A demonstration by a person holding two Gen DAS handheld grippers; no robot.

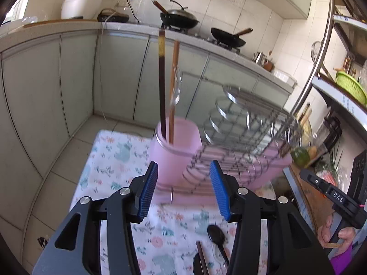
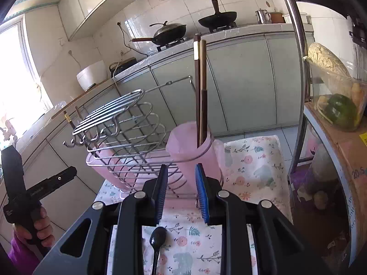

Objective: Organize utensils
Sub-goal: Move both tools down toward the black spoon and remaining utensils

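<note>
A kitchen with green cabinets; on the floral-cloth table a pink holder keeps two chopsticks upright; both left tongs and right tongs gape wide, empty; a black spoon lies near; grip its handle midway, then lift vertically.

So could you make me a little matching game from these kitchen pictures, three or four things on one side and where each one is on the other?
Things:
1. chopsticks
2. black spoon
3. wire rack
4. lidded wok

Places:
A. on the stove at the back
B. lying flat on the floral cloth
C. standing upright in the pink cup
D. sitting in the pink tray beside the cup

Pairs: 1-C, 2-B, 3-D, 4-A
</note>
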